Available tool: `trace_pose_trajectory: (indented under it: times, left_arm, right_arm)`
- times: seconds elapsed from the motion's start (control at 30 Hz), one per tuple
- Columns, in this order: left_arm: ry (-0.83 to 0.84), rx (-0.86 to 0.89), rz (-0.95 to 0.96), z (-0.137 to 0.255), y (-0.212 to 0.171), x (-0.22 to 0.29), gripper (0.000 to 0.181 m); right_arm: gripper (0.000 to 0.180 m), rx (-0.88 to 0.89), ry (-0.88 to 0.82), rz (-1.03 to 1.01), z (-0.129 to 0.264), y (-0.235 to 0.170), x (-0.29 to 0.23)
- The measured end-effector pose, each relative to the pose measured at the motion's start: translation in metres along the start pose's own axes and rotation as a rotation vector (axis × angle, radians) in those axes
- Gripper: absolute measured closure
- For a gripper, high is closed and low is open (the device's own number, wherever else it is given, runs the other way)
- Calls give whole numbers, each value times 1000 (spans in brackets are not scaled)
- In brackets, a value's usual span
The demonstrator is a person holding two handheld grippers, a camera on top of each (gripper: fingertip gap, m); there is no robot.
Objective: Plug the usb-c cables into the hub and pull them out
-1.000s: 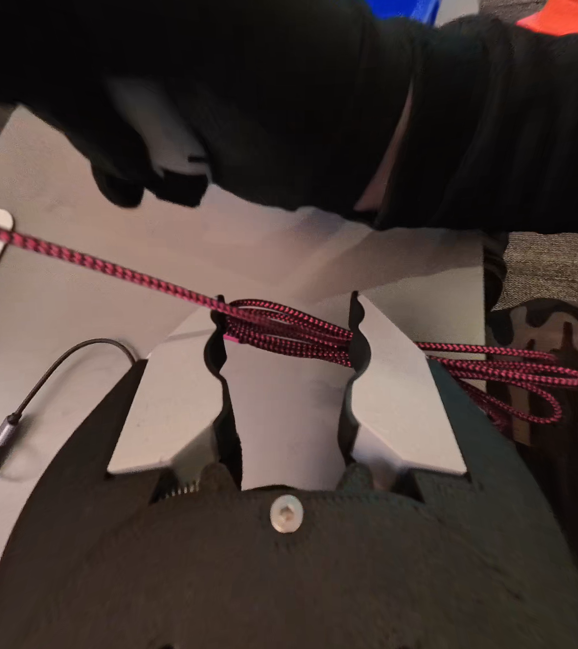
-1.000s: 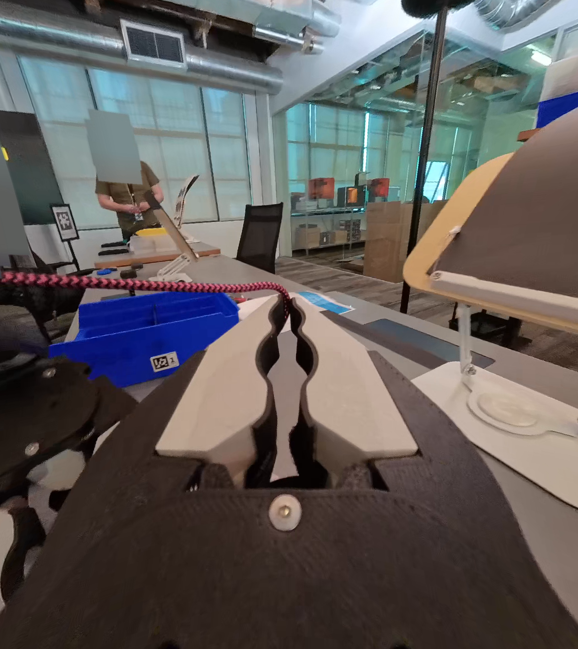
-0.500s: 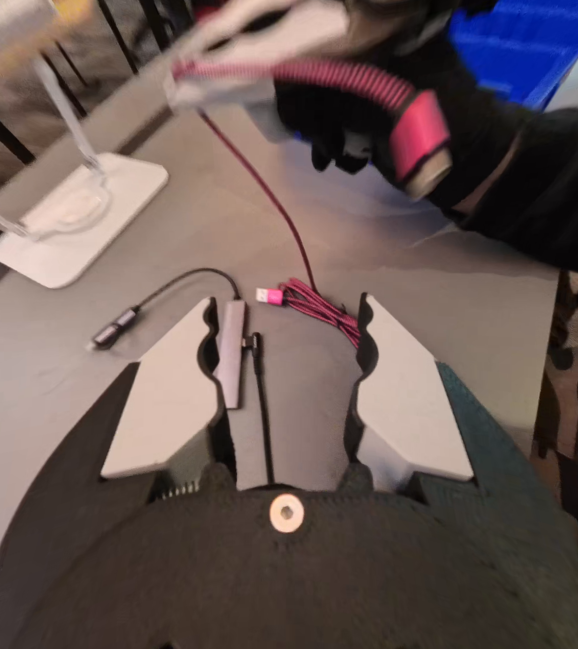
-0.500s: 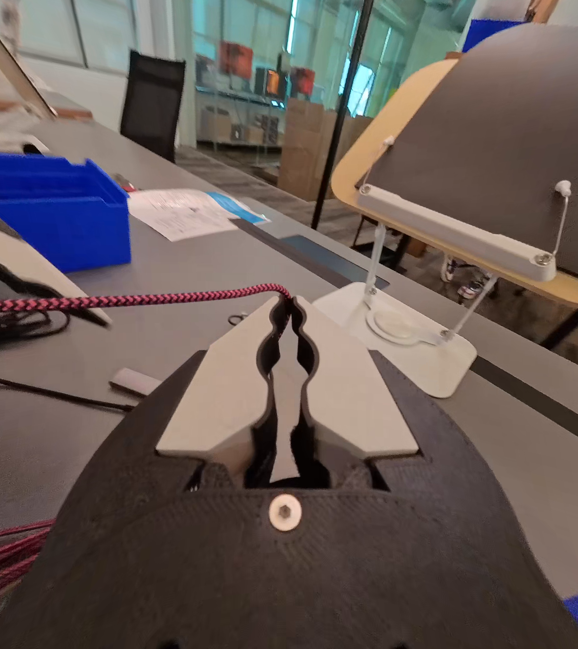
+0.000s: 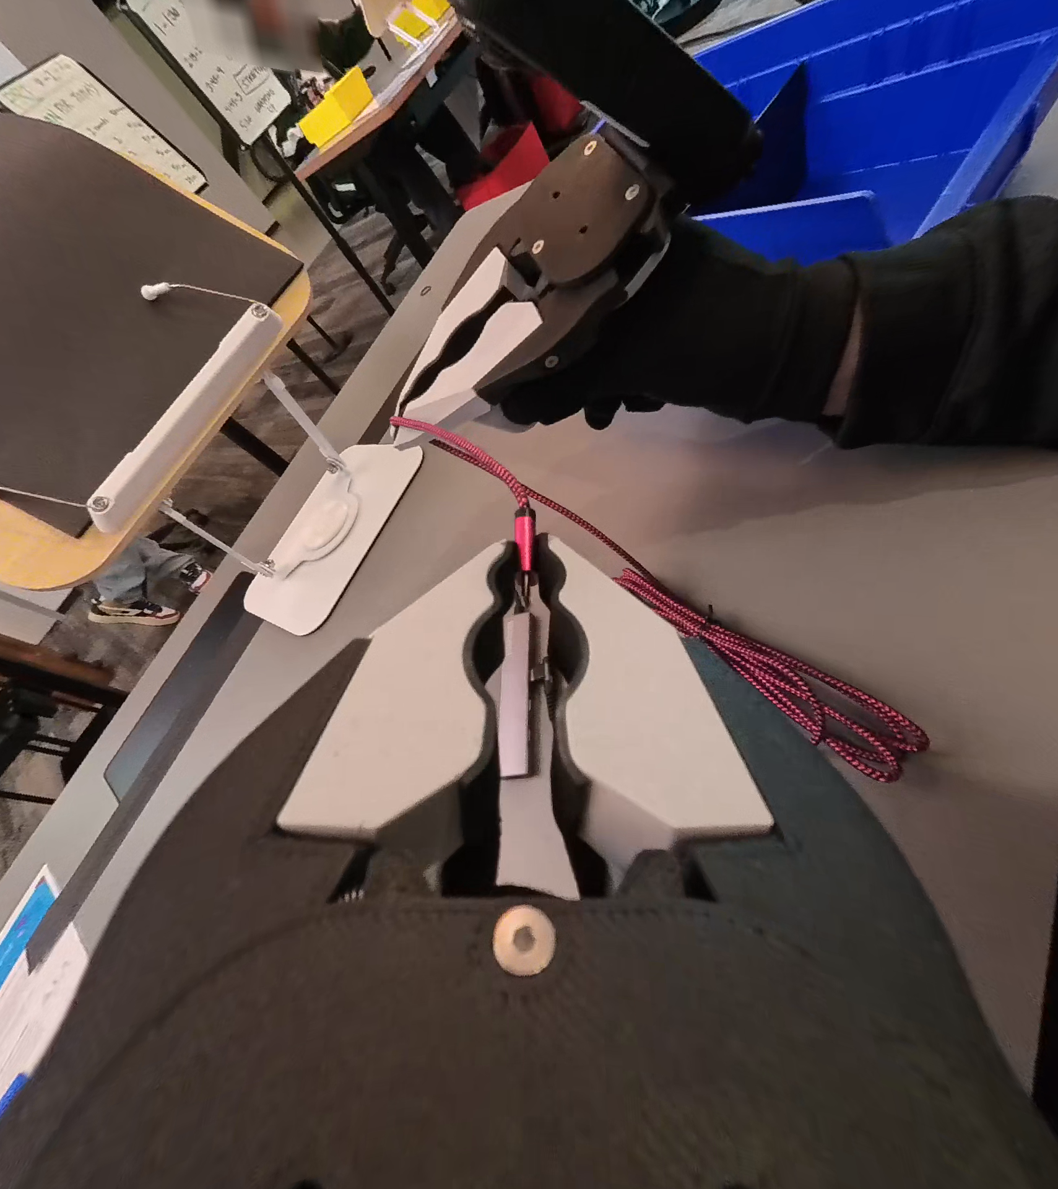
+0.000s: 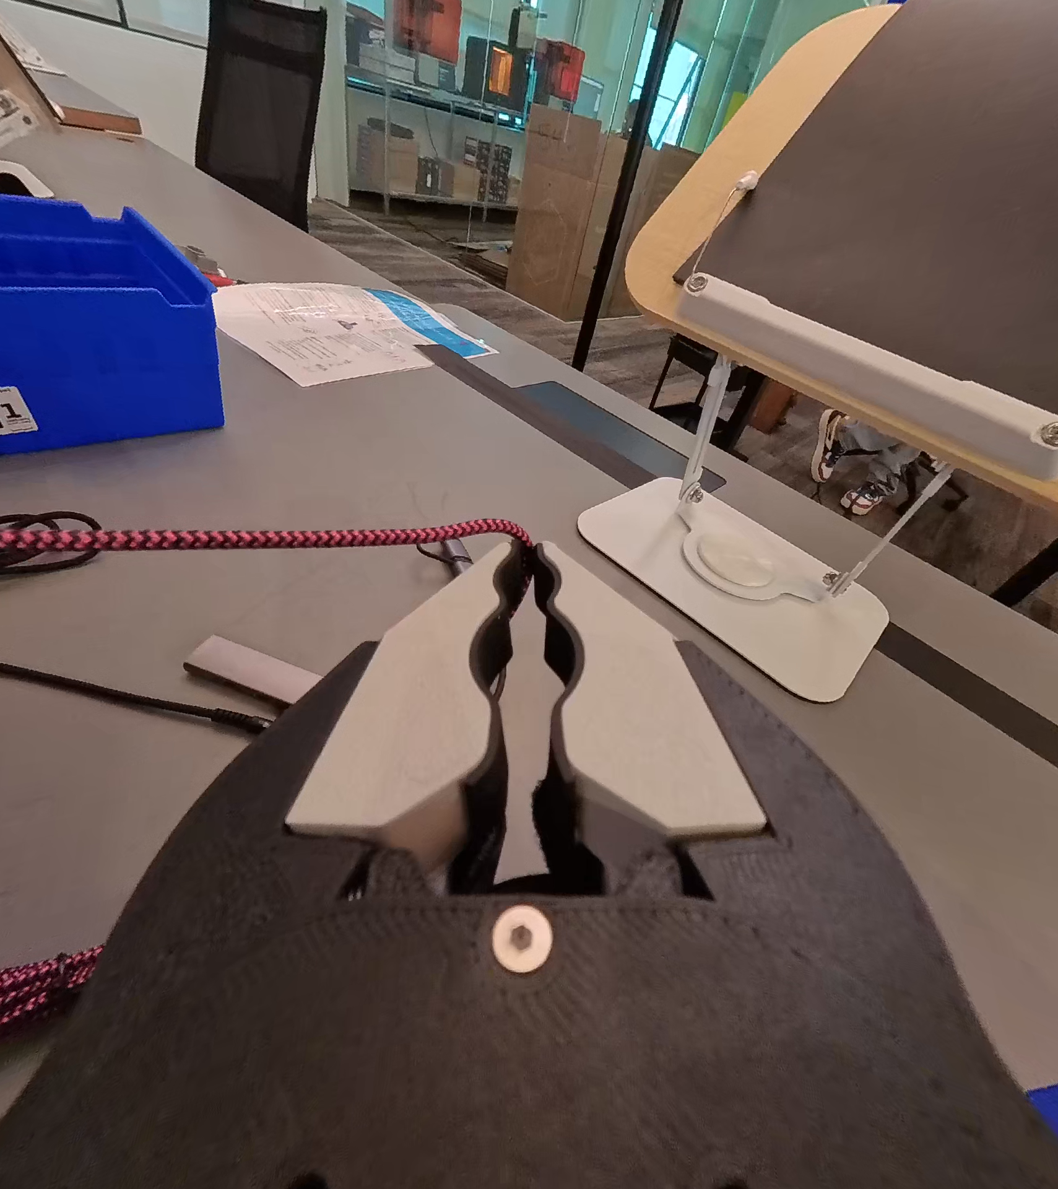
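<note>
**While both grippers are clamped, the plug's tip is hidden**

Although the hub (image 5: 518, 698) is seen between the fingers of the left gripper (image 5: 526, 553), only its narrow grey top is shown. Its far end is lost in the dark gap near the fingertips. The fingers are closed against its sides, so it is held. Its long axis is laid along the fingers, pointing away from the camera toward the far edge of the grey table (image 5: 835, 579).

A pink plug (image 5: 524, 543) is lined up on the same axis just beyond the fingertips, aimed back at the hub. Whether its tip is seated cannot be told, since the joint is covered. A black cable (image 5: 543, 675) is met at the hub's right side.

The pink braided cable (image 5: 796, 691) is pinched at the tips of the right gripper (image 6: 529, 556), whose fingers are closed on it. The rest is left coiled on the table at the right.

In the right wrist view the hub is half covered by the gripper body. A blue bin (image 6: 76, 347) is cut off at the left, and a white stand (image 6: 770, 617) is set at the right.
</note>
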State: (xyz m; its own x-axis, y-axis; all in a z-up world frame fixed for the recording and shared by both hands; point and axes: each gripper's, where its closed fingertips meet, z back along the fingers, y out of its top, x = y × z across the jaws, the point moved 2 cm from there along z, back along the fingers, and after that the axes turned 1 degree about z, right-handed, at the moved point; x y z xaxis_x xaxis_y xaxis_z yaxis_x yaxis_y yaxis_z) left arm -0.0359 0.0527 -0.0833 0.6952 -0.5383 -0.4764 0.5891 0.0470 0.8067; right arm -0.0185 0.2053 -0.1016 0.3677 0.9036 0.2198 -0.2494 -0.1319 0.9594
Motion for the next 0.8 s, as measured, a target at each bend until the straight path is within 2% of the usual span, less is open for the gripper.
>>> trace_pose_trajectory:
  times: [0.13, 0.27, 0.37, 0.43, 0.5, 0.63, 0.8]
  left_arm:
    - [-87, 23, 151, 1, 1, -3, 177]
    - [-289, 88, 486, 13, -3, -25, 177]
    - [-444, 120, 673, 25, -8, -41, 177]
    - [-617, 112, 780, 32, -10, -40, 177]
    - [-736, 106, 827, 37, -13, -40, 177]
    - [-904, 108, 842, 42, -18, -38, 177]
    - [-1066, 114, 792, 49, -14, -28, 177]
  right_arm:
    - [179, 2, 25, -4, -1, 0, -2]
    - [141, 53, 70, 32, 6, 10, -10]
    - [130, 151, 117, 181, 22, 33, -31]
    - [140, 239, 201, 386, 36, 53, -63]
    - [142, 264, 313, 488, 41, 63, -95]
    - [157, 316, 510, 543, 40, 69, -139]
    - [166, 360, 563, 630, 41, 74, -160]
